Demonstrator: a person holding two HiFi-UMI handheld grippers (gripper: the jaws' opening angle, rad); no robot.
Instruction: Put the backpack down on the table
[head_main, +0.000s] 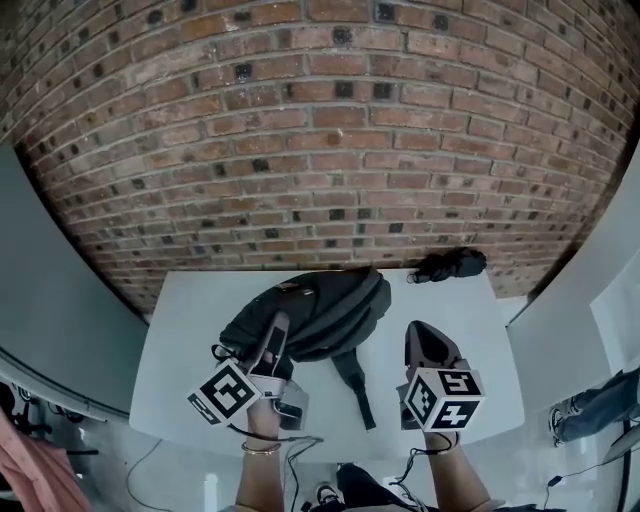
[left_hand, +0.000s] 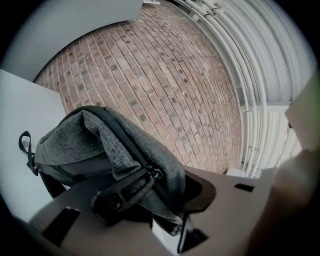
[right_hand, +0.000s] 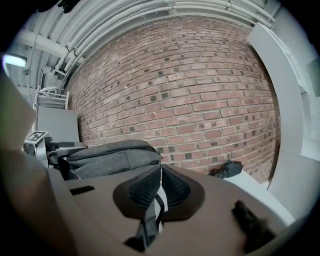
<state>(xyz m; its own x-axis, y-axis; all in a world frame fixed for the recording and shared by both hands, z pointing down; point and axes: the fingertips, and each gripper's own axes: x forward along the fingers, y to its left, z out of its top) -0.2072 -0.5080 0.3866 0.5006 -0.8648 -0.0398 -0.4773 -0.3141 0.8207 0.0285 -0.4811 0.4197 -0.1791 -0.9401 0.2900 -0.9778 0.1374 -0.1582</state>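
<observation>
Both grippers sit on the near side of the backpack (head_main: 325, 305), which lies lengthwise across the table (head_main: 480, 390) left of centre, toward the back edge: left gripper (head_main: 277, 325) clamped on its left end, right gripper (head_main: 420, 335) nearly closed on a strap (right_hand: 149, 212), so letting go looks next.

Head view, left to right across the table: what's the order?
Left claw → backpack → loose strap → right claw. The dark bundle at the far edge overlaps the right claw's span, so it's left out.
</observation>
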